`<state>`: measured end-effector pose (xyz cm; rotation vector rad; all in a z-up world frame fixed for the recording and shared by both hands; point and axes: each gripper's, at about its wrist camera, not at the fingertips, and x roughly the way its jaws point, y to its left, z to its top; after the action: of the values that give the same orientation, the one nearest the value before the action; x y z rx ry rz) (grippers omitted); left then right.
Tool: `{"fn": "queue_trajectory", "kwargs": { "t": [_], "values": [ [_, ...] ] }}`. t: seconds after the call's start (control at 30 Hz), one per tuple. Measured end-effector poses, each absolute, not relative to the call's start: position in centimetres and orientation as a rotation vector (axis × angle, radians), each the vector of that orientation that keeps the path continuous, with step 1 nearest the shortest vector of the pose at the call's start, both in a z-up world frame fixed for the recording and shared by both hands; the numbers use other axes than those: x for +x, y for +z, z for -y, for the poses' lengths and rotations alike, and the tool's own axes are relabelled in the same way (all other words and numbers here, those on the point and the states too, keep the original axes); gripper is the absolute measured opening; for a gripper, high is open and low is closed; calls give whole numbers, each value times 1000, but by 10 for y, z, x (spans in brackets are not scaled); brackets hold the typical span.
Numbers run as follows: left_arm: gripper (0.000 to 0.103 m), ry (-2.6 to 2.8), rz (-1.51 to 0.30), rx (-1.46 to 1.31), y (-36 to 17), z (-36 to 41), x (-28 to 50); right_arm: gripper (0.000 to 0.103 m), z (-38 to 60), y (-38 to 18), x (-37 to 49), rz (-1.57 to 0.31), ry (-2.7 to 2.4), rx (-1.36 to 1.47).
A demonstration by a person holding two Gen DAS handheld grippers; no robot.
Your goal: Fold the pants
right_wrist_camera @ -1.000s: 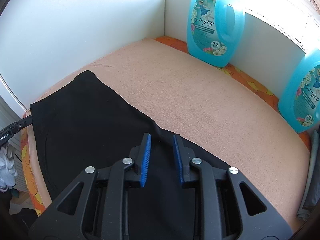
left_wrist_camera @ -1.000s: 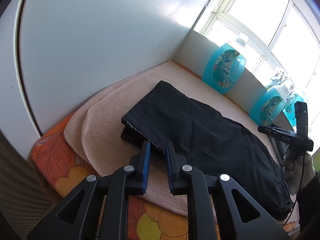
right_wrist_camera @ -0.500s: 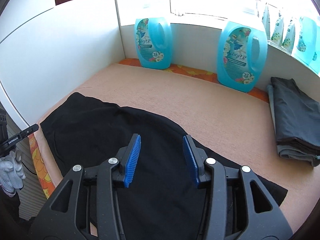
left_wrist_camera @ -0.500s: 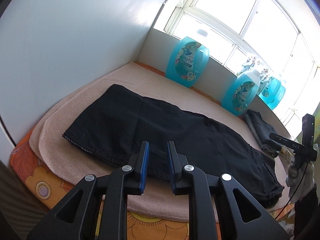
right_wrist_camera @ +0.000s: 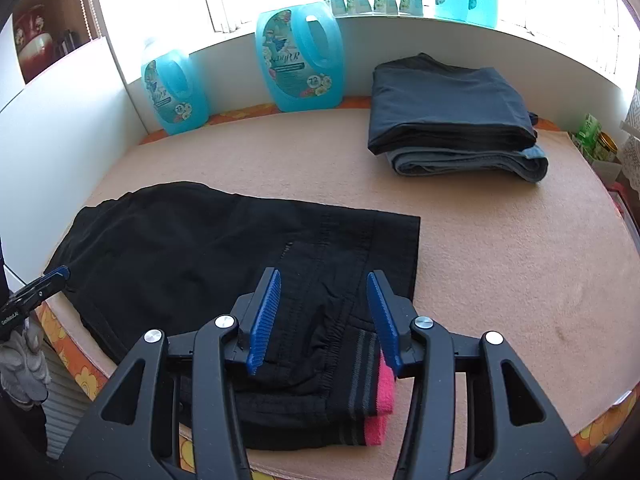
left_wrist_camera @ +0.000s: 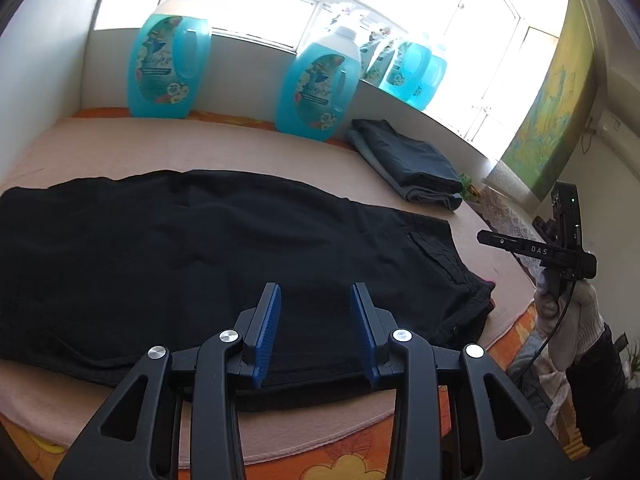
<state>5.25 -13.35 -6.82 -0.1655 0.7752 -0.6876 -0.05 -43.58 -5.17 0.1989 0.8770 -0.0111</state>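
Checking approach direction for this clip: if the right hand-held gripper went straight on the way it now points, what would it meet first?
Most likely the black fabric pants at the waistband end, which lies between and ahead of the open right hand-held gripper; depth is uncertain.

On my right tongs (left_wrist_camera: 538, 250) I read "DAS" in white. My left tongs (right_wrist_camera: 10, 316) bear small lettering, perhaps "GenRobot.AI". The nearer detergent bottle (right_wrist_camera: 300, 60) shows "72" on its label; the farther bottle (right_wrist_camera: 174, 96) likewise.
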Motion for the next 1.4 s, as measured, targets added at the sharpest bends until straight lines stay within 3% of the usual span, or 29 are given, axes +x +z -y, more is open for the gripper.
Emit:
{"fn": "queue_trajectory", "kwargs": {
  "t": [0.47, 0.6, 1.03, 1.4],
  "values": [
    [34, -1039, -967, -35, -96, 258, 33, 48, 471, -100, -68, -940, -105, 466],
    [34, -1070, -1000, -48, -102, 269, 34, 60, 463, -102, -79, -948, -114, 514],
    [35, -1107, -1027, -60, -112, 272, 34, 68, 455, -117, -68, -831, -59, 818],
    [35, -1117, -1024, -71, -113, 271, 35, 59, 461, -119, -85, -832, -197, 875]
  ]
}}
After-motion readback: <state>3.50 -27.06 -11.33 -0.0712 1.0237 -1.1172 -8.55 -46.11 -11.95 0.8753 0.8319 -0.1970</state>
